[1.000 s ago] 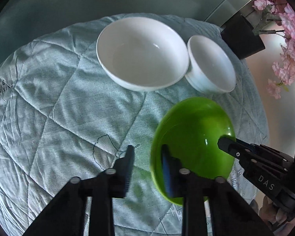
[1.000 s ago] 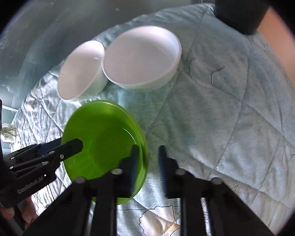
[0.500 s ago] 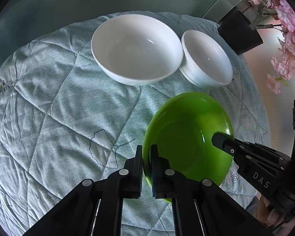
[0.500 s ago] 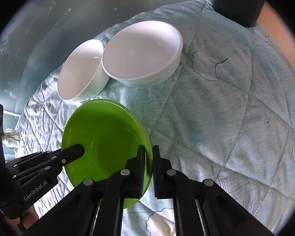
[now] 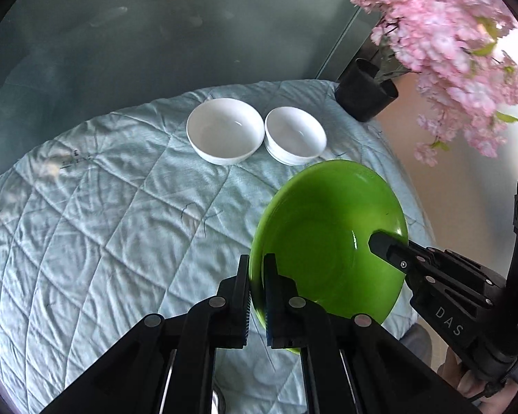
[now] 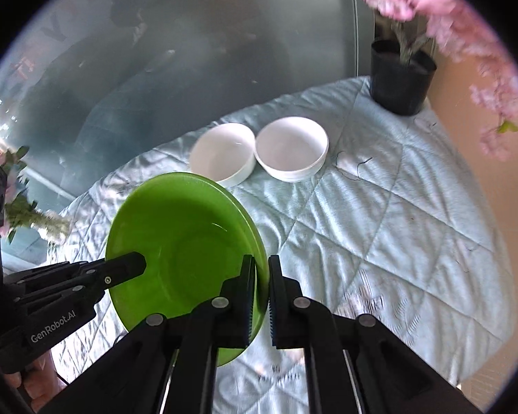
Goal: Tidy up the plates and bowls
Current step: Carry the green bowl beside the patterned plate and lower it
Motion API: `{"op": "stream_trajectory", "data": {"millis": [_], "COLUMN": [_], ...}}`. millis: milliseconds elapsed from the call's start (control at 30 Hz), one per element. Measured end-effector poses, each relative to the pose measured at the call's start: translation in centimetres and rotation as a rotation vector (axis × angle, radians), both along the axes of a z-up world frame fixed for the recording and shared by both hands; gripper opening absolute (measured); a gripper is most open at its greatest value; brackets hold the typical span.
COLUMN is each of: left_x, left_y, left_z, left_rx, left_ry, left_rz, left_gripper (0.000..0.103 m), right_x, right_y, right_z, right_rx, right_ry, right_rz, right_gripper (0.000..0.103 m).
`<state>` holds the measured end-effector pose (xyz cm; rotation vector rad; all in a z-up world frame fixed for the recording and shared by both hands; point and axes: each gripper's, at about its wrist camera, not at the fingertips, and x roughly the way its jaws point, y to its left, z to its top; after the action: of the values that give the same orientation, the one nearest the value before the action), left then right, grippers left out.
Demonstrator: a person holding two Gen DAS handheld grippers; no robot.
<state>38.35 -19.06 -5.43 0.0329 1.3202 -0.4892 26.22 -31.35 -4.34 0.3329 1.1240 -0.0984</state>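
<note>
I have the green plate (image 5: 328, 241) lifted clear of the quilt (image 5: 103, 224), pinched on two opposite sides of its rim. My left gripper (image 5: 257, 296) is pressed together on the rim nearest me in its own view, with the rim edge showing between the pads. My right gripper (image 6: 262, 293) does the same on the far side of the plate, so each tool sees the other reaching in across the green dish. I take the plate as the landmark.

The two white bowls sit on the quilt beyond the plate, away from both my hands. The large bowl (image 5: 225, 135) and the small bowl (image 5: 295, 134) stand side by side, rims touching or nearly so; I cannot tell which. From the left view the small bowl lies closer to the plate's far edge than the large one. The plate is round, so no axis matters, but it hangs tilted, not level.

The black flower pot (image 5: 366, 91) with pink blossoms (image 5: 449, 51) stands past the bowls and to one side, at the quilt's edge. On the plate's other side the quilt is bare and wide, giving plenty of room to set down. My guess is that the plate goes down there or under the bowls; both hands must travel together, or the rim slips.
</note>
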Motion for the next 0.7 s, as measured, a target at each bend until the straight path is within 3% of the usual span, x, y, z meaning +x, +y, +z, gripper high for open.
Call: {"op": "stream_trajectory", "data": {"millis": [333,700], "left_x": [-10.3,-16.7], "left_y": [2.6,4.3], "left_z": [4.0,4.1], "left_rx": [-0.032,-0.02], "left_ry": [-0.006,-0.003], "left_rz": [0.028,0.073], "left_gripper": [0.003,0.003], "right_x": [-6.7,-11.2], "right_y": [2.4,3.7], "right_z": [3.6,4.0], "right_rx": [-0.016,0.002], "right_ry": [0.006,0.004], "right_rz": [0.046,0.078], "right_gripper": [0.007,0.007]}}
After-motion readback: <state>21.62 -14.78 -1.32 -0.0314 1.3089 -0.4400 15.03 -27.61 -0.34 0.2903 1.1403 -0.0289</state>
